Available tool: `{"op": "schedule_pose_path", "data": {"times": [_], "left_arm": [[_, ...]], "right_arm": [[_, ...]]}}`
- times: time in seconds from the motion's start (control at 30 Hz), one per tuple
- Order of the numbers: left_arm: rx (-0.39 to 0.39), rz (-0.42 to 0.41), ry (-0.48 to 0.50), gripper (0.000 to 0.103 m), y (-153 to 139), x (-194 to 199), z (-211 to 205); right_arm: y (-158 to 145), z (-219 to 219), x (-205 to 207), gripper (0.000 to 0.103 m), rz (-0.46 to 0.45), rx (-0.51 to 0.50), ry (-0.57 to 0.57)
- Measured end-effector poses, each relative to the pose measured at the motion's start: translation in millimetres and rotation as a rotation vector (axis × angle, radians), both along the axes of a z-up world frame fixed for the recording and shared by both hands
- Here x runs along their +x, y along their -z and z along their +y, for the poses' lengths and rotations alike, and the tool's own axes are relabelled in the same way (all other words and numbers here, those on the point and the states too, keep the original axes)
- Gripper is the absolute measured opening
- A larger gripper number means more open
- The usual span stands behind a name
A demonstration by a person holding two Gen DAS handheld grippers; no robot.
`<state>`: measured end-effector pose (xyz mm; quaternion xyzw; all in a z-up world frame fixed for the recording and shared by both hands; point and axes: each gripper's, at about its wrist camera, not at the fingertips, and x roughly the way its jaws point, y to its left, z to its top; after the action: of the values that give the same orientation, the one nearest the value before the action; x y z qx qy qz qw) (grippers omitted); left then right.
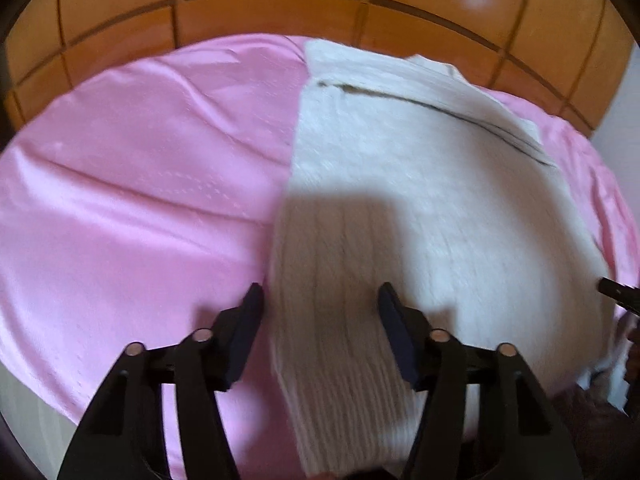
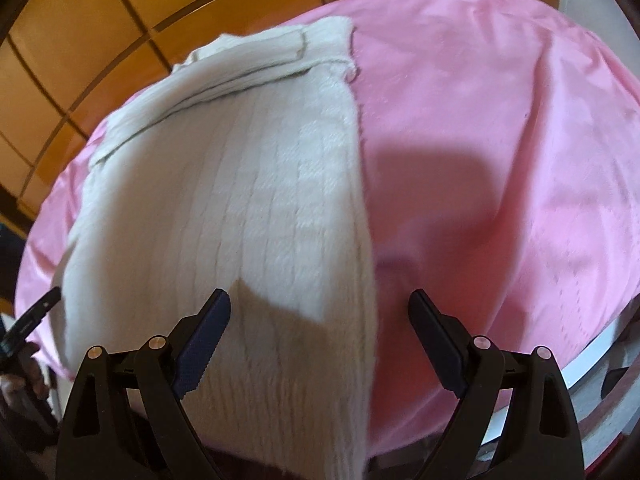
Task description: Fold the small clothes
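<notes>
- Plainly, the cream knitted garment (image 1: 420,200) lay flat on the pink cover (image 1: 140,184), already narrowed to a long strip with a sleeve folded across its far end; its near hem reached the near edge of the cover and seemed to hang past it
- the left gripper (image 1: 320,328) hovered above the hem's left corner, jaws spread wide and holding nothing; the right gripper (image 2: 320,328) straddled the strip's right edge near the hem, likewise spread and empty
- by my reading, the side folds were done and the lengthwise fold was in hand; the next move called for both grippers to pinch the hem corners and carry them toward the collar end
- beyond the cover stood an orange panelled wall (image 1: 280,8).
</notes>
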<state>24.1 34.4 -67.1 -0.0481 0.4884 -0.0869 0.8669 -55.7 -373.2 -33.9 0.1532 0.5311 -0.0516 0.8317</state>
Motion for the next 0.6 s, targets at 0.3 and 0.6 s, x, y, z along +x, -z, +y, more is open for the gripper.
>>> {"op": "schedule_pose_path", "data": {"times": [0.3,0.6], "left_arm": [[-0.123,0.032,0.109,0.006,2.0,-14.0,2.3],[-0.302,-0.045,0.162,0.006,-51.0,8.0,12.7]], "right_arm": [[-1.8,17.5,-8.8,0.024,0.038,0.051,-0.129],[-58.8,25.6,15.2,0.007,-0.121,0.125,-0.248]]}}
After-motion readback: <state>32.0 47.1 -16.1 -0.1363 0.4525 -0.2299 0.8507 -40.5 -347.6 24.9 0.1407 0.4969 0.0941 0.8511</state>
